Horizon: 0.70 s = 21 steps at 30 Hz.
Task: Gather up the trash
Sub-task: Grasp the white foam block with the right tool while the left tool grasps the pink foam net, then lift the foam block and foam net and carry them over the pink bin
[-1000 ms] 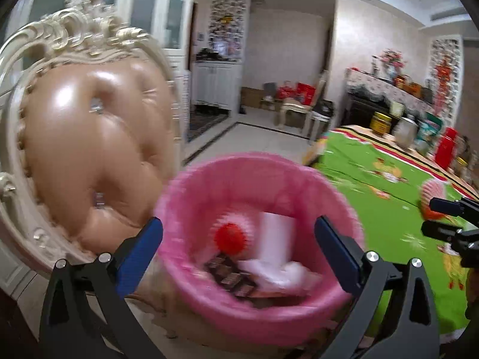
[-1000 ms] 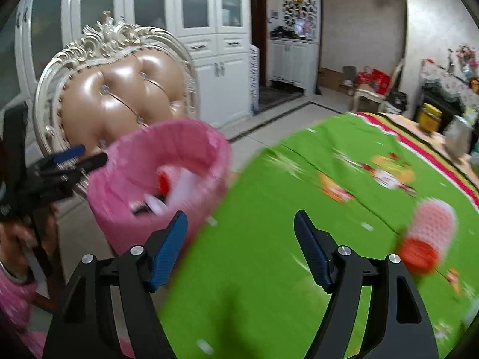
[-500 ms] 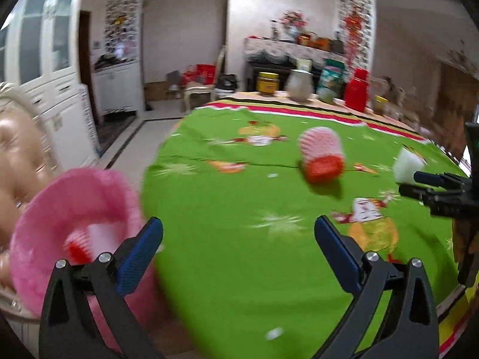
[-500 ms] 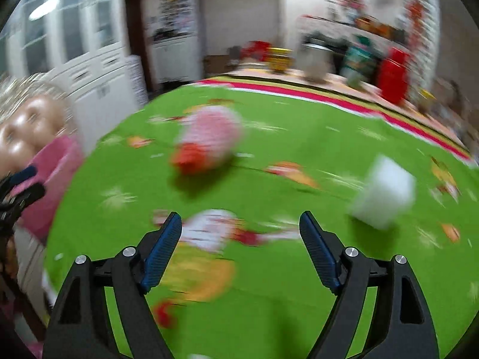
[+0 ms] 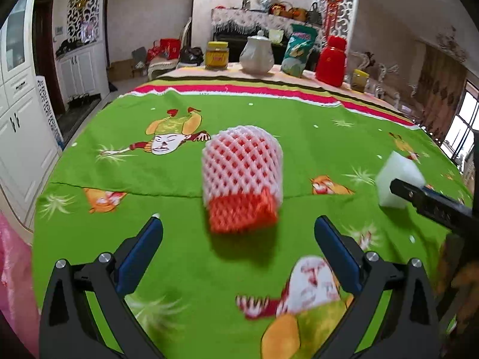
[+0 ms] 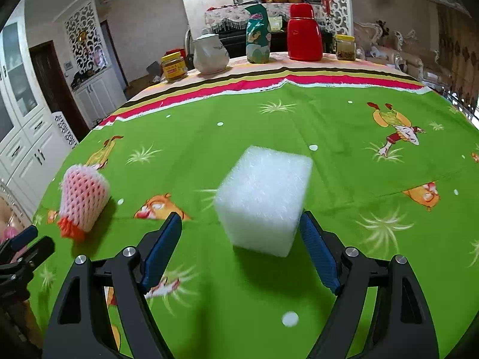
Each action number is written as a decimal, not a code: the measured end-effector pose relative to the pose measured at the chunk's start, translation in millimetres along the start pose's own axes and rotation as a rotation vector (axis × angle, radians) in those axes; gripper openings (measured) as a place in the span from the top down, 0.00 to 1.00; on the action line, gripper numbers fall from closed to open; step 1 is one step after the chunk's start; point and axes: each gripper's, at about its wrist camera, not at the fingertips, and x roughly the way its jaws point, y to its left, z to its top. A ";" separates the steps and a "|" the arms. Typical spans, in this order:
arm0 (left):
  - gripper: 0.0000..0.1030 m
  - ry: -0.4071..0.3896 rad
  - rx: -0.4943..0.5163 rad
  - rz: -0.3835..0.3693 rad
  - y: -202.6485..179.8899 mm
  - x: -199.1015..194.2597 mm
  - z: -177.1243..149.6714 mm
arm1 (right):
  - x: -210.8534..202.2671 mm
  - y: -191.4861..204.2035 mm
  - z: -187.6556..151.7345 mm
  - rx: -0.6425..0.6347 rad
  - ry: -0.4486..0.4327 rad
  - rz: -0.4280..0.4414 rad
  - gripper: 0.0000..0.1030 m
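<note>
Covering the table, green cartoon cloth (image 6: 344, 137), white cabinets (image 5: 21, 137) perhaps left, both hand-held grippers wide open, empty.

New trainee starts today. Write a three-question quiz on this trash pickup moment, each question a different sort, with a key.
1. True or false: the left claw is shut on the foam fruit net.
2. Multiple choice: what lies right ahead of the right claw? A) the white foam block B) the red thermos C) the white teapot
3. Fill in: both pieces of trash lie on a ____ tablecloth.

Key
1. False: its pads stand wide apart, short of the net.
2. A
3. green
</note>
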 end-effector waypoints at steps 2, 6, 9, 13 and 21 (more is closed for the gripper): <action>0.05 0.007 -0.020 0.016 0.1 9.6 5.2 | 8.0 -2.0 1.3 0.007 -0.001 -0.022 0.26; 0.05 0.016 -0.094 0.039 6.9 26.3 17.6 | 19.2 -5.9 0.1 0.002 0.023 -0.066 0.38; 0.05 0.043 -0.103 0.066 6.2 39.9 23.7 | 18.1 -12.0 -0.6 0.023 0.019 -0.077 0.48; 0.13 0.058 -0.107 0.014 0.9 53.3 23.5 | 16.0 -12.7 -1.4 0.025 0.015 -0.054 0.49; 0.77 0.025 -0.010 -0.047 -6.3 53.7 19.8 | 15.9 -14.8 -1.2 0.030 0.020 -0.045 0.49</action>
